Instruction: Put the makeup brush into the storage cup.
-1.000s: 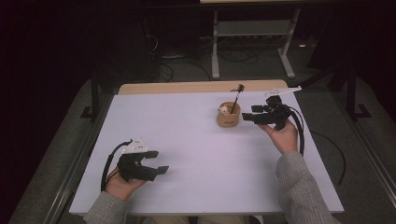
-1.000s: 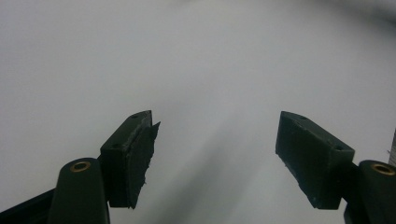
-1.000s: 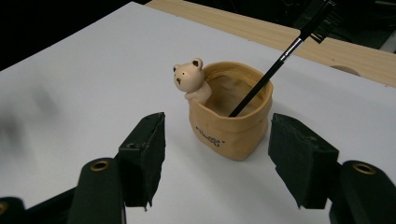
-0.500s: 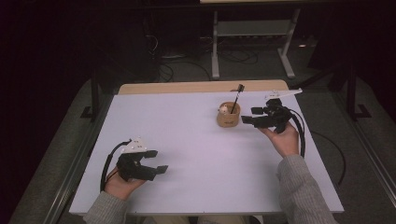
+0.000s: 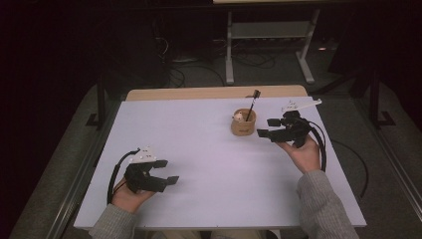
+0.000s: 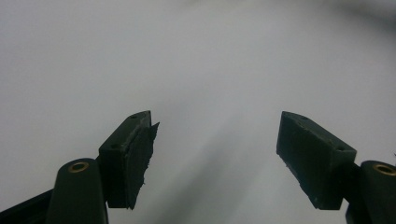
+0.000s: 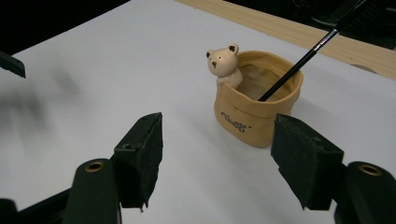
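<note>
Approach step: the right hand-held gripper [image 5: 264, 133], jaws spread and empty, faces the tan bear-decorated ceramic cup [image 5: 243, 122] holding 1 black brush [image 5: 252, 103], near the table's [image 5: 199, 149] far edge. Next move, likely: advance and centre the jaws. The left hand-held gripper [image 5: 166, 172] rests released near the front-left corner.

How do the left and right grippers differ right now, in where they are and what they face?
The right gripper sits at the far right of the table, beside the tan bear cup that holds a black brush; the left gripper sits near the front left, well away from the cup. The right gripper's fingers point at the cup, the left gripper's at bare table. Both are open, empty and hand-held.
</note>
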A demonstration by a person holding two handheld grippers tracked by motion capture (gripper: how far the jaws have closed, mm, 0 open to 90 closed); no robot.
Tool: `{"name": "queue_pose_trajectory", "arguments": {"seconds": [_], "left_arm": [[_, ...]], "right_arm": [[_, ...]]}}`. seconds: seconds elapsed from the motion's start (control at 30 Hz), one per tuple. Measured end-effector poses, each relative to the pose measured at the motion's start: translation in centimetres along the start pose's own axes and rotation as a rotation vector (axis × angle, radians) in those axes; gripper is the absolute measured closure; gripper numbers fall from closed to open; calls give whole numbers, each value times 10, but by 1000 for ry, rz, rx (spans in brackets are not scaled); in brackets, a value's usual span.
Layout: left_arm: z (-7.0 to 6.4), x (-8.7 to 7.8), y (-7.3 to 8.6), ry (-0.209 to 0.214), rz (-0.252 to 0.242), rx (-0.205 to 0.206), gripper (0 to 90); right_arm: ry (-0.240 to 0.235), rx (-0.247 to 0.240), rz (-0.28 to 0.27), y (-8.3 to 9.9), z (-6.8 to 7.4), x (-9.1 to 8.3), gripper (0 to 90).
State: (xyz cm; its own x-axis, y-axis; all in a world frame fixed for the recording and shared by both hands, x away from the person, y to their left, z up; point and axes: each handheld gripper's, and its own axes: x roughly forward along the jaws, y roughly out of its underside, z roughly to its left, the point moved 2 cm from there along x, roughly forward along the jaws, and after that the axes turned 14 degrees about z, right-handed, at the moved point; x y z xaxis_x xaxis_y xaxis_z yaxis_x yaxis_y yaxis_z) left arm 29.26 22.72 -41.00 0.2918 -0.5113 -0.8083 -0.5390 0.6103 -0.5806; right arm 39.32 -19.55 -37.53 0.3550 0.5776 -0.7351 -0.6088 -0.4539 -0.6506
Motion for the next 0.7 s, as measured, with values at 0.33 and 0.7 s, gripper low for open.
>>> {"name": "queue_pose_trajectory", "arguments": {"seconds": [0.33, 0.7], "left_arm": [[-3, 1, -1, 10, -3, -20, 264], [-2, 3, -6, 5, 2, -19, 253]], "right_arm": [[-13, -4, 7, 13, 5, 2, 317], [-25, -5, 8, 29, 12, 2, 302]]}}
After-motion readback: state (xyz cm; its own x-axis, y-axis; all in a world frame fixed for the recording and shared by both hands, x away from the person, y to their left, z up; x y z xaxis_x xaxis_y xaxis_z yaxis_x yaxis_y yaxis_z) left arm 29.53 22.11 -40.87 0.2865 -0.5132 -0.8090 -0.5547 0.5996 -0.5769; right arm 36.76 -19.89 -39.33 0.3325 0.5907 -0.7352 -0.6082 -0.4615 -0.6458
